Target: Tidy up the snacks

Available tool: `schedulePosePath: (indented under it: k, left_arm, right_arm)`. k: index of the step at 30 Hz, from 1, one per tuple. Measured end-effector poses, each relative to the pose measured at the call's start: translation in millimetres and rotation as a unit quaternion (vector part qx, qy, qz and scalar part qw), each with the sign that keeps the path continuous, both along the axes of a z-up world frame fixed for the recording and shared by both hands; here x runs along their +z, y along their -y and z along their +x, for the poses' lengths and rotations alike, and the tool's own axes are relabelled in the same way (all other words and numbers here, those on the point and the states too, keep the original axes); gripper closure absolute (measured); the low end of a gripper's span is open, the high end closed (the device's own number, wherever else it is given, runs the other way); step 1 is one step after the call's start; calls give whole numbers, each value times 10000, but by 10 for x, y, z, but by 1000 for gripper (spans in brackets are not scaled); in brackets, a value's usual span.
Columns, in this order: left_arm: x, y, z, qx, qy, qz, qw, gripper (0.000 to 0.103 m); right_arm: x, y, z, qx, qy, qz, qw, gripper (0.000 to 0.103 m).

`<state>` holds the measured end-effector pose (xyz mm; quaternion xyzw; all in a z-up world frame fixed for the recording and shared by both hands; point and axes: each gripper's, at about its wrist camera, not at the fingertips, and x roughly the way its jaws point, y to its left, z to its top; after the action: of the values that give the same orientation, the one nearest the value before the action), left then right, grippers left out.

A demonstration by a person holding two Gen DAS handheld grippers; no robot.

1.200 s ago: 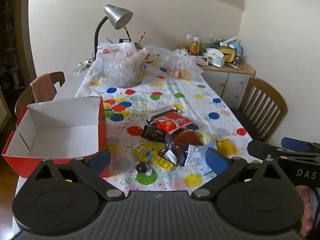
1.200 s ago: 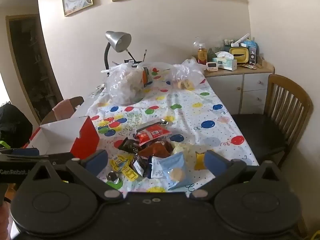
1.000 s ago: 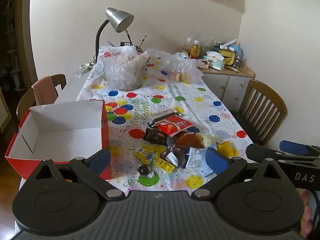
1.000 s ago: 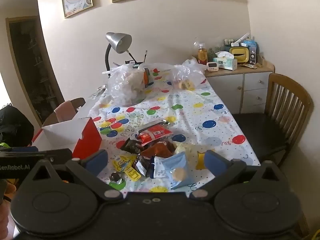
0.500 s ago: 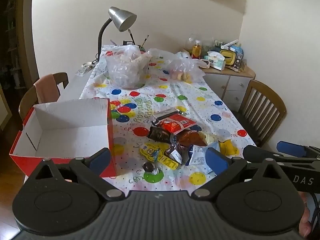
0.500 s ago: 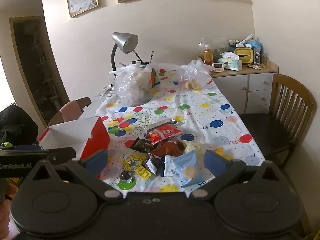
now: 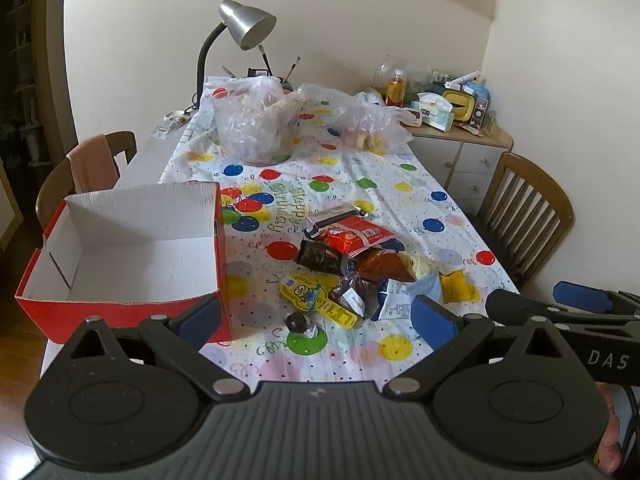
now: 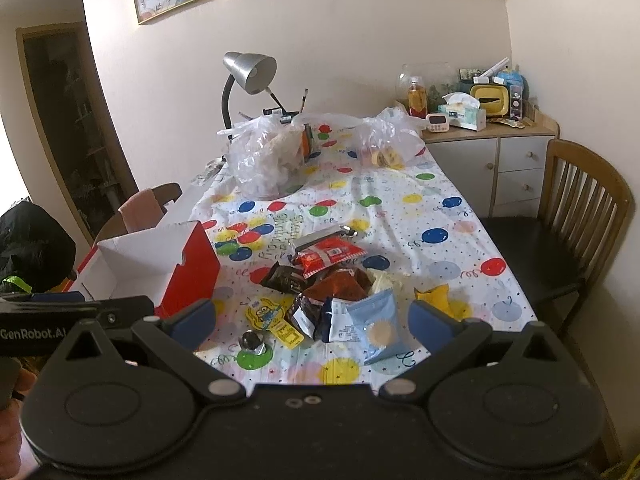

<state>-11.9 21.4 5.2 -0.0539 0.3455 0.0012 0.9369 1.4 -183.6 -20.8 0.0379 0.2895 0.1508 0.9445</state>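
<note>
A heap of snack packets lies on the dotted tablecloth: a red packet (image 7: pixel 352 236) (image 8: pixel 330 256), a dark packet (image 7: pixel 320 258), a yellow cartoon pouch (image 7: pixel 306 292) (image 8: pixel 266 314), a pale blue packet (image 8: pixel 374 326) and a small dark round sweet (image 7: pixel 298 323) (image 8: pixel 251 340). An empty red box with a white inside (image 7: pixel 132 252) (image 8: pixel 160 268) stands to their left. My left gripper (image 7: pixel 316 322) is open, held above the table's near edge before the heap. Beside it my right gripper (image 8: pixel 312 326) hangs open too, nothing between its fingers.
Two clear plastic bags (image 7: pixel 256 124) (image 8: pixel 384 142) sit at the table's far end by a grey desk lamp (image 8: pixel 250 68). A wooden chair (image 8: pixel 580 216) stands on the right, another chair (image 7: pixel 92 160) on the left. A cluttered cabinet (image 8: pixel 488 140) is in the corner.
Both grippers have drifted slightly left and back, so the table shifts right in both views. Both stay open; the snacks and box have not moved.
</note>
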Motion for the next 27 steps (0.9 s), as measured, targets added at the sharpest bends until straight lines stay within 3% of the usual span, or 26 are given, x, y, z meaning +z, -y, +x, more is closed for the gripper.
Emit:
schedulePosePath:
  k: [27]
  left_arm:
    - [-22, -36, 19, 14, -47, -19, 10000, 1]
  right_arm:
    - [-10, -25, 21, 13, 14, -51, 10000, 2]
